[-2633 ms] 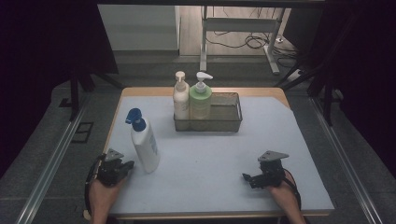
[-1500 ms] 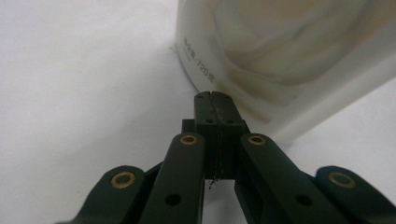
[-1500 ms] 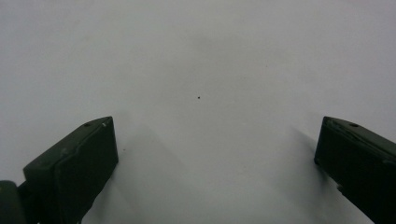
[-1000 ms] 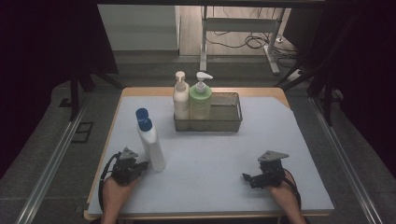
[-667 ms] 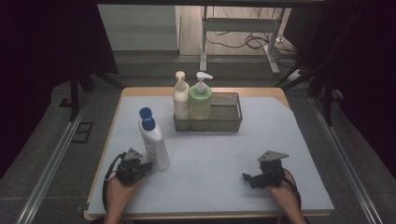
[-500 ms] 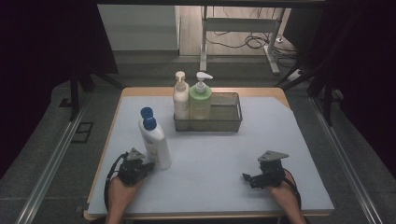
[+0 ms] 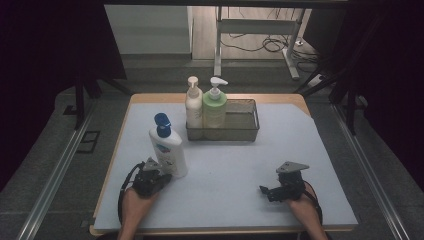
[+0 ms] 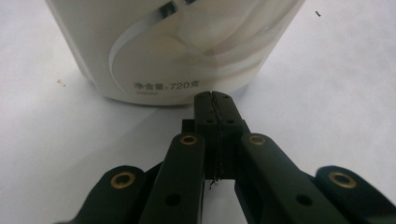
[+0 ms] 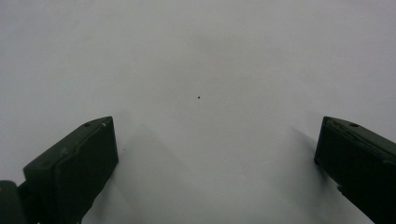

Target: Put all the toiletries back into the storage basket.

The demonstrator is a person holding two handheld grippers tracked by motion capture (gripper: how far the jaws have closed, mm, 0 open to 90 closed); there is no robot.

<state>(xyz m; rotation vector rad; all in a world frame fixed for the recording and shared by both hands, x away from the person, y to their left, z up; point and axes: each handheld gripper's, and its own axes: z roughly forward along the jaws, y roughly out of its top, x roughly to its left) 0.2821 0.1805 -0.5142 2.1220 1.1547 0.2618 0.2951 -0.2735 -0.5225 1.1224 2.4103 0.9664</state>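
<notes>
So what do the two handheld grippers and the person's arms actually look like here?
Both are black two-jaw tools. The left gripper has flat black link arms with brass-coloured rivets; the right gripper has thick, blocky black pads. Each carries a grey three-cornered plate on top and trails a black cable. The forearms are bare, with no sleeves showing.

My left claw [image 8: 212,95] is black, with brass-ringed screw holes along its links. My right claw [image 7: 265,190] carries a grey three-cornered plate. Black cables trail from both.

Your white lotion bottle [image 7: 169,149] with its blue pump cap stood upright on the pale mat, left of centre, printed label low on its front.
</notes>
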